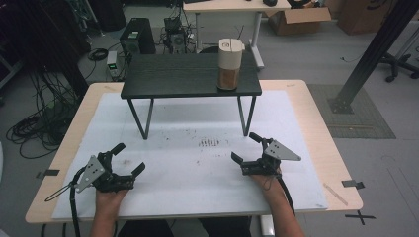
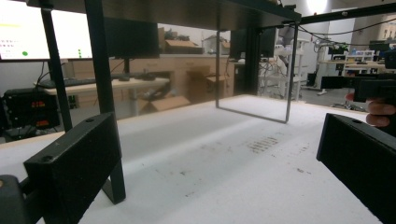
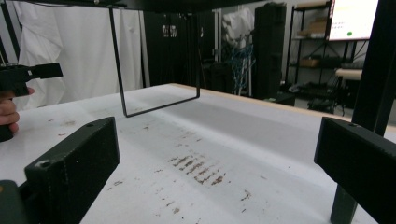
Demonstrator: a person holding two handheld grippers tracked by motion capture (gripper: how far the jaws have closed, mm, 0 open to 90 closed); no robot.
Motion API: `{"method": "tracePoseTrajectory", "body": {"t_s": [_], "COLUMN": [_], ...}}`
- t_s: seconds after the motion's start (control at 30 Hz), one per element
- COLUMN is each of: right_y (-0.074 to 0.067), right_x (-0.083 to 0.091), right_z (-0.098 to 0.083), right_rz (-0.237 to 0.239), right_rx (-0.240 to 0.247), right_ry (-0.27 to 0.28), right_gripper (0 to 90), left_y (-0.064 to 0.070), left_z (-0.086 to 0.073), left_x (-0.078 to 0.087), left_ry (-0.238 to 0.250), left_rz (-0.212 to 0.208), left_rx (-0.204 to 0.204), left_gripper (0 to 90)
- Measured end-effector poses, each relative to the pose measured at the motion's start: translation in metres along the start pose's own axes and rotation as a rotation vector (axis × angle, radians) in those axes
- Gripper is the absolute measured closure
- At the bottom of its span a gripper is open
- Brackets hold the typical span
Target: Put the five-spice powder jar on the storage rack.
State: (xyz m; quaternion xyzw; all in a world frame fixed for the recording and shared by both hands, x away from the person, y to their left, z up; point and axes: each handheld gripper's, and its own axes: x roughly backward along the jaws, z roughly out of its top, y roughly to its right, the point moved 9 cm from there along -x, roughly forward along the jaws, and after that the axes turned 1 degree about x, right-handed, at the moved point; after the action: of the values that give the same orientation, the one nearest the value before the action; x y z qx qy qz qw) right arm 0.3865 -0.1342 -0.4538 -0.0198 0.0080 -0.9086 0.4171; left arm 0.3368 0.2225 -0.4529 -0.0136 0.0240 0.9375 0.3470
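Observation:
A tall tan cylindrical canister (image 1: 230, 64) stands upright on the right end of a small black raised shelf (image 1: 190, 76). On the white mat near the front left, my left gripper (image 1: 128, 158) rests open, nothing between its jaws; the left gripper view looks under the shelf, with its wide-apart jaws around my left gripper (image 2: 215, 163). At the front right my right gripper (image 1: 246, 147) is open and empty too. Between the spread jaws of my right gripper (image 3: 217, 163), the right gripper view has brown stains (image 3: 198, 166) on the mat.
The shelf stands on thin black metal legs (image 1: 141, 118) at the back of the white mat (image 1: 163, 192), which covers a wooden table (image 1: 321, 143). A patch of brown marks (image 1: 208, 143) lies mid-mat. Cables, computers and boxes lie on the floor beyond.

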Motion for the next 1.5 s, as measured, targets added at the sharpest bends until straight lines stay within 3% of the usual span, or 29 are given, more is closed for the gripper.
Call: {"method": "tracePoseTrajectory", "body": {"t_s": [0.17, 1.5], "right_y": [-0.0043, -0.0058], "right_x": [0.0019, 0.0026], "right_z": [0.0008, 0.001], "right_rz": [0.0, 0.001], "right_rx": [0.044, 0.058], "right_ry": [0.019, 0.026], "right_gripper": [0.0, 0.0], "left_y": [-0.0003, -0.0004], "left_z": [-0.0002, 0.0003], "left_x": [-0.0004, 0.0004], "left_ry": [-0.002, 0.005], "left_rz": [0.0, 0.001], "left_rx": [0.004, 0.003], "left_gripper": [0.2, 0.2]}}
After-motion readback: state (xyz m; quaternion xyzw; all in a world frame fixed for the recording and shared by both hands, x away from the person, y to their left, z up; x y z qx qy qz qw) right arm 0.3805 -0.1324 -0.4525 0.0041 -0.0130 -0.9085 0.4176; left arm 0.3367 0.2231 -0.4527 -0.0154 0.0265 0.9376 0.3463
